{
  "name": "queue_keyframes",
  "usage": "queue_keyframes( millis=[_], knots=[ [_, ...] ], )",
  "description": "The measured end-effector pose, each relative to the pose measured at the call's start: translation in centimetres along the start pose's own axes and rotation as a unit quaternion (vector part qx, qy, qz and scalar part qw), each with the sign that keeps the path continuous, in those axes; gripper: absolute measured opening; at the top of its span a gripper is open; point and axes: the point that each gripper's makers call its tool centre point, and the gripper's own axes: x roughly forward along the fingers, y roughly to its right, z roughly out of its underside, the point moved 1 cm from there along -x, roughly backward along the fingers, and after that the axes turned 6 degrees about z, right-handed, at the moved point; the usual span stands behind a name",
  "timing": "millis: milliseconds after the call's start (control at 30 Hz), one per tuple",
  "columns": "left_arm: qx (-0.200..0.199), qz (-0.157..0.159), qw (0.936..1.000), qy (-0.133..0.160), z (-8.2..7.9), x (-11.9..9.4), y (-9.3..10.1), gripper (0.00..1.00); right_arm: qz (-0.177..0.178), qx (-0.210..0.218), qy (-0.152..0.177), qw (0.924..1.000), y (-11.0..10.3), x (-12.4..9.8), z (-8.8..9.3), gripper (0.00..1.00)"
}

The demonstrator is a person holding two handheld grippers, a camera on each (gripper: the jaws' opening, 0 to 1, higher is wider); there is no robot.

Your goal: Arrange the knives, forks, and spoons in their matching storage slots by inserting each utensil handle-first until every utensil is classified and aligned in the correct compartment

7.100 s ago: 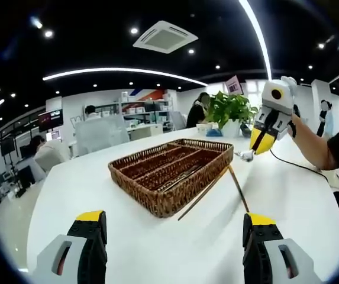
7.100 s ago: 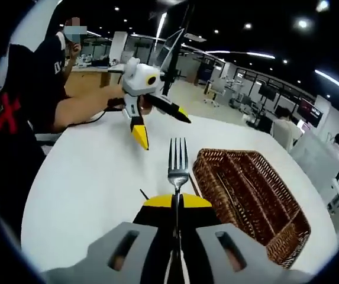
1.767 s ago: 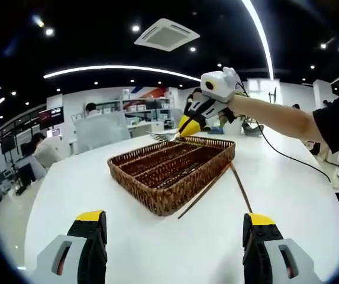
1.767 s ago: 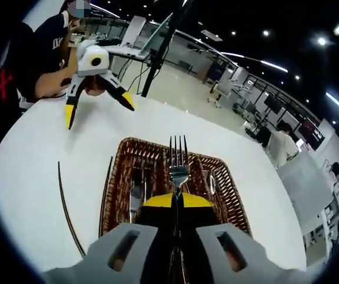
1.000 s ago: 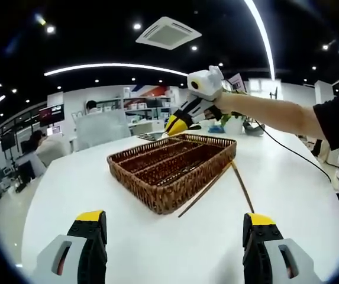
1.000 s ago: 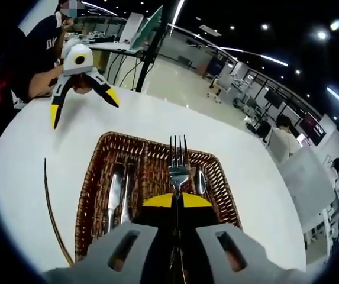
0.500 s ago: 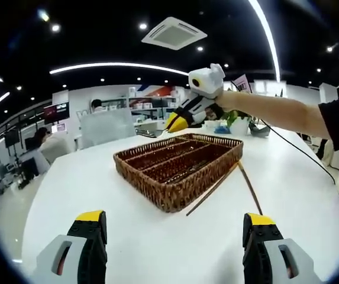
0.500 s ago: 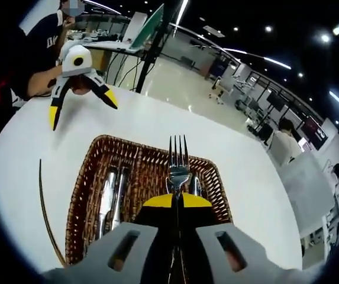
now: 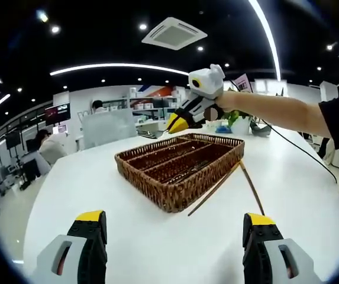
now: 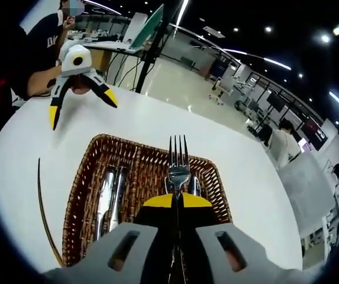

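Right gripper (image 10: 177, 200): jaws pressed together on a fork (image 10: 177, 164), tines pointing away from the camera; held above the wicker tray (image 10: 86, 177). In the left gripper view it hangs over the tray's far edge (image 9: 177, 124).
Left gripper (image 9: 172, 225): jaws spread wide, nothing between them, above the bare near part of the white table (image 9: 157, 236). In the right gripper view it sits beyond the tray's far end (image 10: 80, 94), jaws apart.
Wicker tray: near the table's middle, split lengthwise into slots.
In tray: two knives (image 10: 109, 195) side by side in a left-hand slot; a spoon (image 10: 194, 186) in a slot just right of the fork.
Chopsticks (image 9: 228, 183): two thin dark sticks lying on the table along the tray's long side.
Background: open office, a seated person (image 9: 48, 152) beyond the table.
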Motion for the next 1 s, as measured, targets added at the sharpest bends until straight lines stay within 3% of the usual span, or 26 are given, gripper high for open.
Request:
queue_keyframes(
  millis=[1000],
  knots=[
    [0.003,-0.002,1.0000,0.002,0.0,0.2,-0.2,1.00,-0.024,0.024,-0.009,0.9994,-1.5,2.6,2.8,0.00]
  ],
)
